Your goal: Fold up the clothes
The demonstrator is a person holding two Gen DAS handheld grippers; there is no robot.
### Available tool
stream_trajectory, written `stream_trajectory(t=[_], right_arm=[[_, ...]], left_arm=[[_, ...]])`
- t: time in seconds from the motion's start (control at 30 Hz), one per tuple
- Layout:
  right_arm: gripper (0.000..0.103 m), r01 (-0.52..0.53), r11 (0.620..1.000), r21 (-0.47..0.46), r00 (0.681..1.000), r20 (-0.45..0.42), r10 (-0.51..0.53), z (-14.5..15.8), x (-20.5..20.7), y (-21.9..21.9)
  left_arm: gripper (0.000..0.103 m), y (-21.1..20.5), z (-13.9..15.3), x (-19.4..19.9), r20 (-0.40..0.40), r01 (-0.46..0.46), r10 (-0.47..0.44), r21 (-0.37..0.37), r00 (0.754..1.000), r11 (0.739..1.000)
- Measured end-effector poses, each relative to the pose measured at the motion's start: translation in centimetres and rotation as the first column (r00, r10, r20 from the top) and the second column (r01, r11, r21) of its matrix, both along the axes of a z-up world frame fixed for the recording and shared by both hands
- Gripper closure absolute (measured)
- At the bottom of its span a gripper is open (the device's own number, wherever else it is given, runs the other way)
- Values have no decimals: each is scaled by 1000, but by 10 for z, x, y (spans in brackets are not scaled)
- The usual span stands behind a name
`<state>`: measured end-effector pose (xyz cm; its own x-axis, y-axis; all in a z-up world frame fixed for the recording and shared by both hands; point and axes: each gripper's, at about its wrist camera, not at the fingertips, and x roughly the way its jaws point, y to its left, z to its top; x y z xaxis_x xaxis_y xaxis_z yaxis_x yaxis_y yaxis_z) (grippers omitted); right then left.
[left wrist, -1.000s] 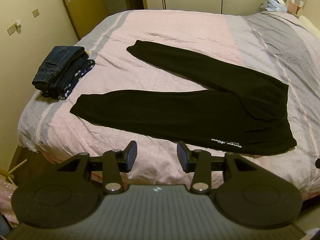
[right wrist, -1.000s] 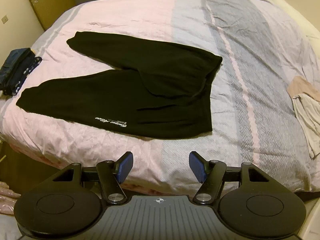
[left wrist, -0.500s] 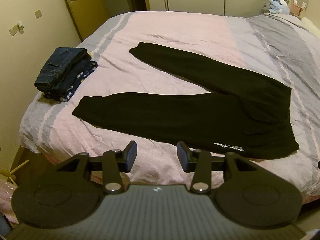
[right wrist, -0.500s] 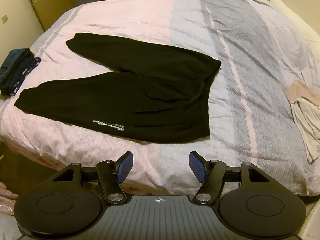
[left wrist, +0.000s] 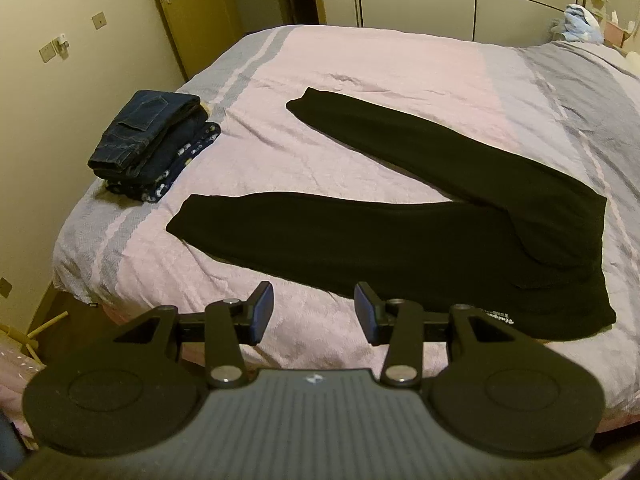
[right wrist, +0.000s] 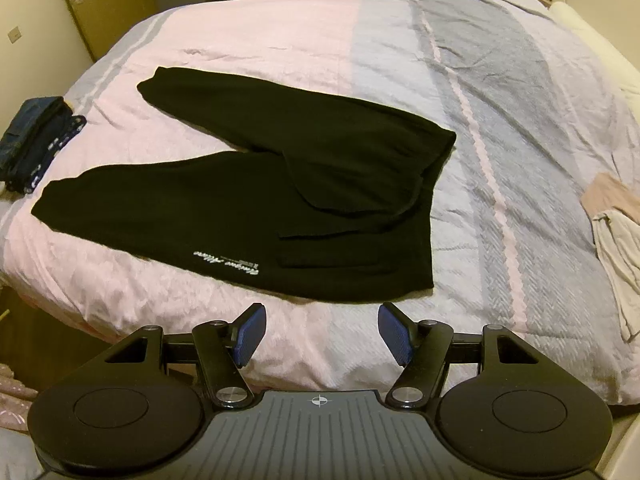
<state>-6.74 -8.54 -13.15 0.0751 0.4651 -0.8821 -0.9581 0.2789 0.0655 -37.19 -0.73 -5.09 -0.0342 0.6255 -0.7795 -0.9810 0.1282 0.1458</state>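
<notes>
Black sweatpants (right wrist: 248, 200) lie flat on the bed (right wrist: 500, 128), legs splayed in a V, waist toward my right side, not folded. Folded dark stack (left wrist: 150, 144) sits at the bed's left corner (jeans on top), a light garment (right wrist: 612, 232) loose at the right edge. No containers visible. My left gripper (left wrist: 314, 312) and right gripper (right wrist: 322, 334) hover spread apart, holding nothing.

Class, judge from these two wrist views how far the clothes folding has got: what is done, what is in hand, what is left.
Done: a folded stack, jeans on top, sits near the bed's corner. In hand: nothing; the left gripper and right gripper are both open and empty, short of the cloth. Left: the black trousers lie flat with legs splayed, unfolded, and the pale garments at the right edge lie crumpled.
</notes>
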Motion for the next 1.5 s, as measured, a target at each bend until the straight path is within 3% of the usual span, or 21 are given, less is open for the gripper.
stream_trajectory(t=[0.27,0.47,0.7,0.87,1.13,1.23,1.5], right_arm=[[37,93,996,-12,996,0,-93,-3,10,29],[37,183,983,13,983,25,-183,4,19,62],[37,292,956,28,955,48,-293,13,17,99],[37,399,915,56,915,45,-401,18,17,107],[37,578,809,109,814,-1,-581,17,17,84],[37,612,783,110,789,-19,-614,15,18,76],[38,583,809,68,811,13,-585,-2,27,89]], left_arm=[[59,54,-3,-12,-2,13,-13,9,1000,1000],[59,110,-8,-12,3,78,-78,-14,997,997],[58,187,-11,-14,-1,177,-177,-32,984,984],[57,239,-17,-16,-6,249,-250,-37,968,968],[57,292,-41,5,5,389,-389,-62,921,919],[57,296,-49,14,56,460,-457,-68,888,886],[57,304,-77,48,108,593,-584,-92,805,800]])
